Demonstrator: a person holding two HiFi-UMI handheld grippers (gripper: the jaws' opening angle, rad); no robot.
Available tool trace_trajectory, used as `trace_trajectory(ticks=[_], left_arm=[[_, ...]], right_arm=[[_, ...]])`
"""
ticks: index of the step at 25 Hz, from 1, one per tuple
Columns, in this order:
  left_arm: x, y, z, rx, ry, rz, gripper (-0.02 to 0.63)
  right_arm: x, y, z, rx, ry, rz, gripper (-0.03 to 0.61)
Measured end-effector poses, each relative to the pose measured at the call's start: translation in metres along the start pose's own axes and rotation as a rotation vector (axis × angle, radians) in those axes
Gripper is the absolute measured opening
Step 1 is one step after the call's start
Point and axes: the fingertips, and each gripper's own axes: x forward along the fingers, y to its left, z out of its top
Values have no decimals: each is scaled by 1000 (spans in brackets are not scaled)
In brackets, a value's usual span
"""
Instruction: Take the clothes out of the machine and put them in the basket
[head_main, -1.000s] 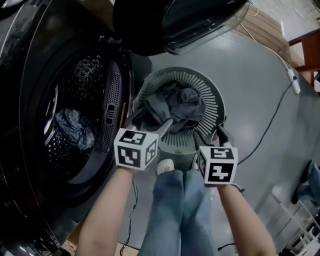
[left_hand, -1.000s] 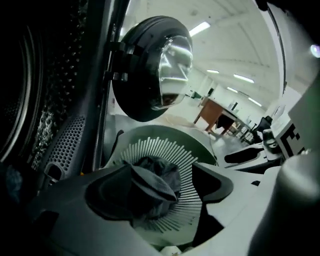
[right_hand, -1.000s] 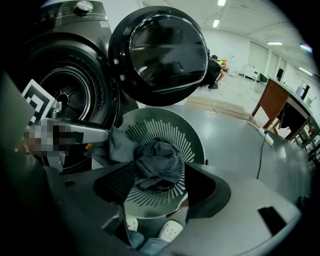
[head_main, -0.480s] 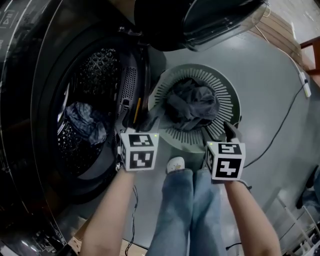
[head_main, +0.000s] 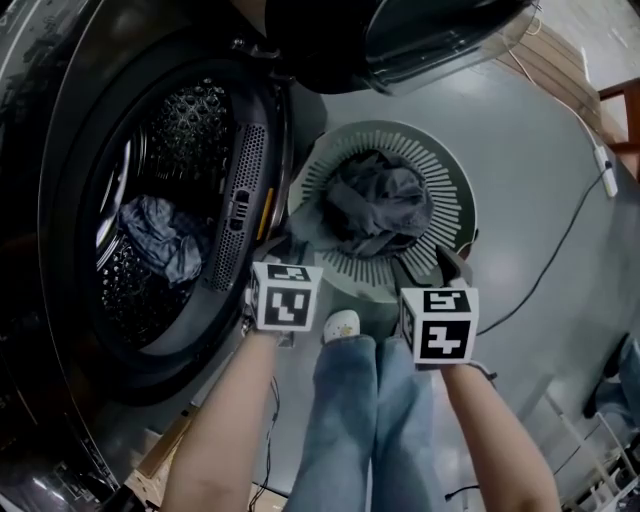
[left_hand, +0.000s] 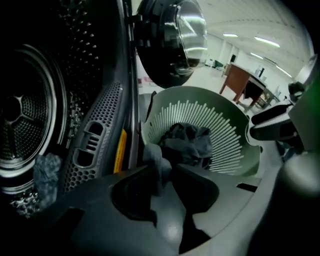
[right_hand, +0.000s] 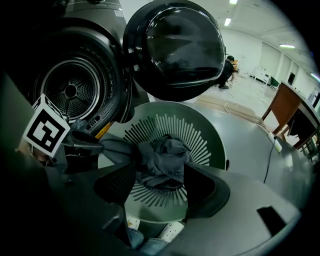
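Clothes (head_main: 378, 200): dark grey heap in basket (head_main: 452, 198), on its slotted bottom.
Strip (head_main: 298, 232): one grey length of the heap stretches over the basket's rim on the machine side. Long axis runs from the heap down-left in head view, ending at the left gripper.
Second garment (head_main: 160, 238): blue-grey, crumpled, in drum (head_main: 195, 120), low against the perforated wall. No clear long axis.
Left gripper (left_hand: 164, 170): jaws have just been closing and are now nearly together, pinching the strip's end. Sits just beside the door opening.
Right gripper (right_hand: 159, 165): jaws spread, nothing between them. Hangs over the basket's near rim, apart from the heap.
Basket: green, round, mouth up, on floor (head_main: 540, 120). Just beside machine (head_main: 60, 330), below open door (head_main: 420, 40).
Writing: black-and-white square markers on left cube (head_main: 287, 297) and right cube (head_main: 440, 325). Yellow tab (head_main: 266, 215) at the door opening, any print too small to read.
Other: white plug (head_main: 603, 167) on the floor right of the basket. Person's jeans (head_main: 350, 420) and white shoe (head_main: 340, 325) between the arms.
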Motion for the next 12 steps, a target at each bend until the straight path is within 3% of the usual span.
trace_trajectory(ticks=[2, 4, 7, 10, 12], left_arm=[[-6, -3, 8, -46, -31, -9, 44], [-14, -14, 21, -40, -83, -44, 41], [-29, -56, 54, -15, -203, -220, 41], [-49, -101, 91, -104, -337, -459, 41], [-53, -112, 103, -123, -369, -482, 43]], right_arm=[[-2, -5, 0, -5, -2, -9, 299], [-3, -10, 0, -2, -2, -21, 298], [-6, -20, -2, 22, -6, -43, 298], [-12, -37, -9, 63, -9, -76, 293], [-16, -47, -16, 94, -2, -94, 290]])
